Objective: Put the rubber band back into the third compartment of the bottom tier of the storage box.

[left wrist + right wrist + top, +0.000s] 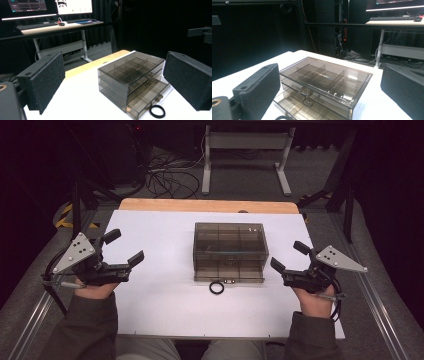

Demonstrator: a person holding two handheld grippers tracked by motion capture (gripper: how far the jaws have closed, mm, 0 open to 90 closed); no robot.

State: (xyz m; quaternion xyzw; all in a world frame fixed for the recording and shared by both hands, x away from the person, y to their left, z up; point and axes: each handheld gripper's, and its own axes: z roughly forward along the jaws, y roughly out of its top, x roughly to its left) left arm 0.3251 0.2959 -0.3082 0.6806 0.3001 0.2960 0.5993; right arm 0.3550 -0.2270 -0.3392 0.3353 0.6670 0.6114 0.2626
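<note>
White table (150,310): both tongs (124,247) (290,256) wide open, holding nothing.

Glossy smoky clear-plastic drawer box (230,251), matt black rubbery ring (216,287), smooth white tabletop (160,305), rough black claw pads (47,81).

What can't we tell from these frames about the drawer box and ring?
- Drawer box contents: smoky plastic in the high view; whether the compartments hold small parts is unclear.
- Black ring: cut off by the bottom edge of the right gripper view.
- Bottom drawer: its far end is hidden behind the left tool's pad.
</note>
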